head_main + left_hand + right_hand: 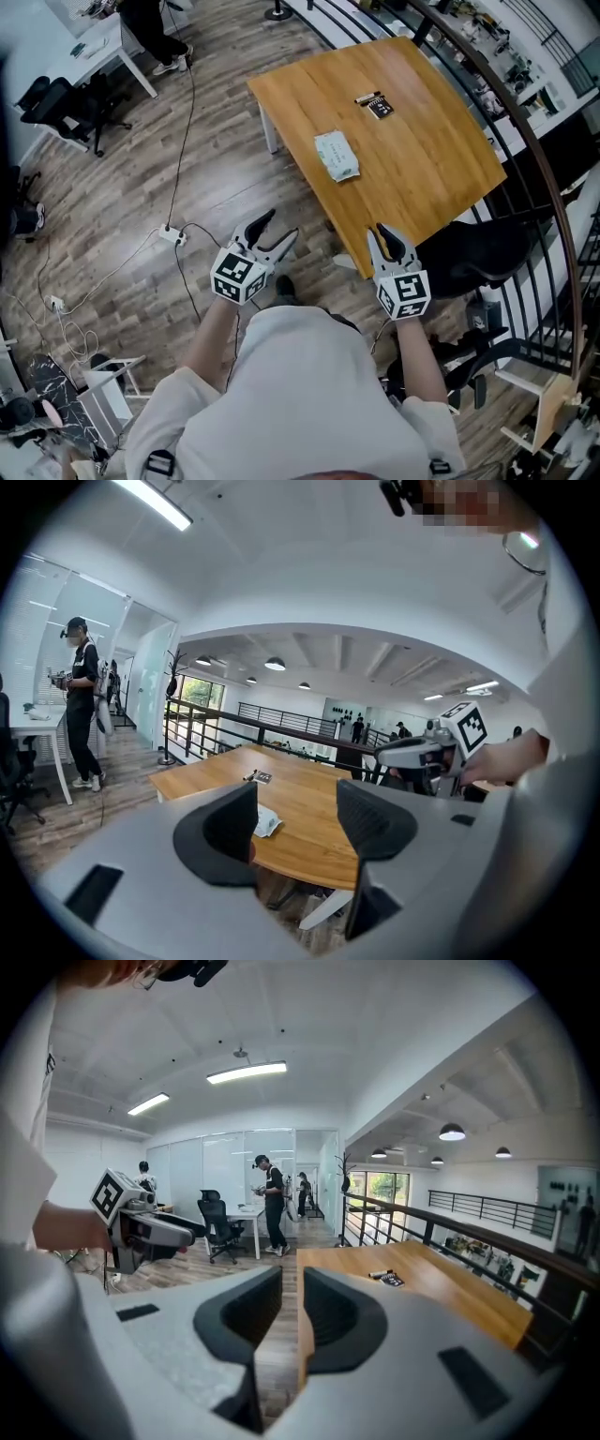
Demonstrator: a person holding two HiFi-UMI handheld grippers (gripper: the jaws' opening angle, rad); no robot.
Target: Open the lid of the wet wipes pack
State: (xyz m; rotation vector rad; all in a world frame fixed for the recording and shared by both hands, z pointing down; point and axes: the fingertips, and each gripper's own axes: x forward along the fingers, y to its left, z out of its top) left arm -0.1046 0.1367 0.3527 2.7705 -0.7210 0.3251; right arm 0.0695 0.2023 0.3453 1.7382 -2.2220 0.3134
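**Left gripper** [282, 225]: jaws spread wide with nothing between them. It is held over the floor, short of the bench's [427, 178] near edge.

**Right gripper** [382, 234]: jaws drawn close with a narrow slit left between them, nothing gripped. It is held at the bench's near corner.

**Wet wipes pack** [337, 156]: laid flat on the bench, close to its left edge and about midway along it, well apart from both grippers.
- Pale, soft film pouch, slightly rumpled.
- Judged light, pliant and rather slippery, so it is likely to skid or buckle under a one-sided pull.
- The lid itself cannot be made out at this range.
- Suggested hold: the body pinned at one end by one pair of jaws, and the lid's free lip taken by the other and peeled upward.

**Small dark items** [376, 104]: set on the bench beyond the pack, not concerned in the task.
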